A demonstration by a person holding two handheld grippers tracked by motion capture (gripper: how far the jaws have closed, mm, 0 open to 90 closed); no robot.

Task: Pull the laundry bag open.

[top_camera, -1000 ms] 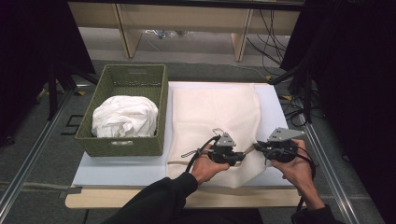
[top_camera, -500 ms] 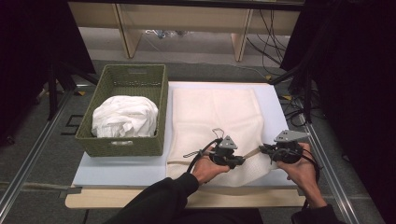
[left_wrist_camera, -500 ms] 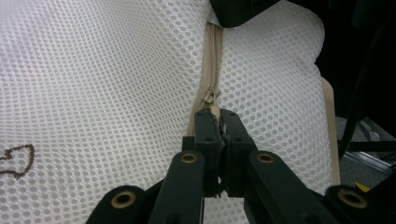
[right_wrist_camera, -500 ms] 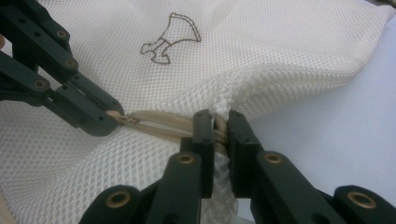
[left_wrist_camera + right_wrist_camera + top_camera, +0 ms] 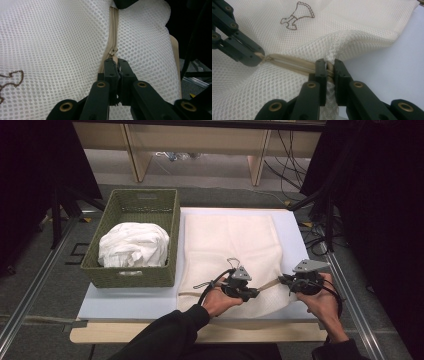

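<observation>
The cream mesh laundry bag (image 5: 235, 255) lies flat on the white counter (image 5: 125, 297), its beige zipper (image 5: 294, 65) along the near edge, pulled taut between the two grippers. The left gripper (image 5: 117, 65) has its jaws closed on the zipper pull, while the right gripper (image 5: 330, 66) has its jaws clamped on the zipper end at the bag's corner, evidently anchoring it so the slider can travel. The green woven basket (image 5: 135, 200) holding white cloth (image 5: 132, 245) stands just beside the bag, to its left.

Left gripper (image 5: 256, 292) and right gripper (image 5: 284, 280): black bodies, grey three-cornered top plates, black trailing cables. Jaws black, linked bars with brass-coloured pivot rivets. Left arm in black sleeve (image 5: 165, 335); hands bare.
</observation>
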